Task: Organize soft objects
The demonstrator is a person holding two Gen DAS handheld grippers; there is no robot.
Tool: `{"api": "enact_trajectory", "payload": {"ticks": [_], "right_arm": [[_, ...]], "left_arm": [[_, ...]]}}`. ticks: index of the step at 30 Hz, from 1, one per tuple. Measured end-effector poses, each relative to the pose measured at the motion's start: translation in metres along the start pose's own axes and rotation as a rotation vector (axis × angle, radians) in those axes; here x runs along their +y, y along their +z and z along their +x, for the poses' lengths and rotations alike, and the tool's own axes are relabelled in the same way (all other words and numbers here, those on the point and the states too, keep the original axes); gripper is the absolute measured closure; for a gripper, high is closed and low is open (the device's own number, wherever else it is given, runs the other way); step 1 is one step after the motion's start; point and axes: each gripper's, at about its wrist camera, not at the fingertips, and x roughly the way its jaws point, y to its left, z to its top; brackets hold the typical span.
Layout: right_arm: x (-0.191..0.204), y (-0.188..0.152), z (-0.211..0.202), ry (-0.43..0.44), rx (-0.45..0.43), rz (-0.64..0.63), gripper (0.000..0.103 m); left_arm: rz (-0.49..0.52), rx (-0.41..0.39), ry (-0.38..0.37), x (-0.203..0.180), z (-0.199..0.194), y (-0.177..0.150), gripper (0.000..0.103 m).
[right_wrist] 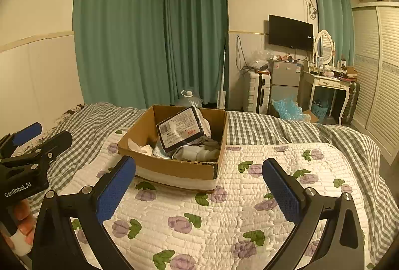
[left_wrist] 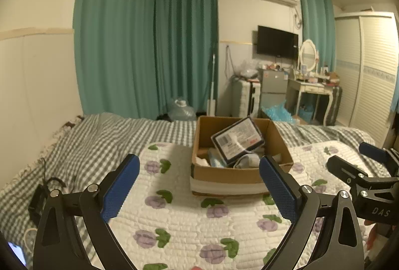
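We hold both grippers — left gripper [left_wrist: 199, 185], right gripper [right_wrist: 198, 185] — jaws wide and empty, facing the cardboard box [left_wrist: 232, 174] heaped with crumpled soft packs [left_wrist: 238, 141] on the bed [left_wrist: 189, 220].

The black packet [left_wrist: 238, 141] sits on top of the stuff in the cardboard box [left_wrist: 224, 174], so most of the soft things [right_wrist: 199, 151] under it are covered up. Its label text is way too small to read. The phone [left_wrist: 17, 253] is cut off at the frame edge.
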Motion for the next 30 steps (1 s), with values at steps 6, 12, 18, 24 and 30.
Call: {"api": "enact_trajectory", "payload": {"ticks": [6, 12, 18, 24, 30], "right_arm": [[0.0005, -0.0001, -0.0016, -0.005, -0.002, 0.001, 0.001], [0.0027, 0.0009, -0.0034, -0.003, -0.008, 0.001, 0.001], [0.0043, 0.0015, -0.0023, -0.002, -0.005, 0.0, 0.001], [0.0043, 0.0014, -0.0022, -0.001, -0.005, 0.0, 0.001], [0.0042, 0.0013, -0.0023, -0.001, -0.005, 0.0, 0.001]], "left_arm": [[-0.023, 0.017, -0.015, 0.0008, 0.0003, -0.0017, 0.005], [-0.014, 0.018, -0.015, -0.0021, -0.0008, -0.0026, 0.005], [0.0, 0.014, -0.016, -0.0034, -0.002, -0.0025, 0.005], [0.004, 0.013, -0.011, -0.0052, -0.0031, -0.0026, 0.005], [0.019, 0.011, 0.0, -0.0053, -0.0013, -0.0034, 0.005]]}}
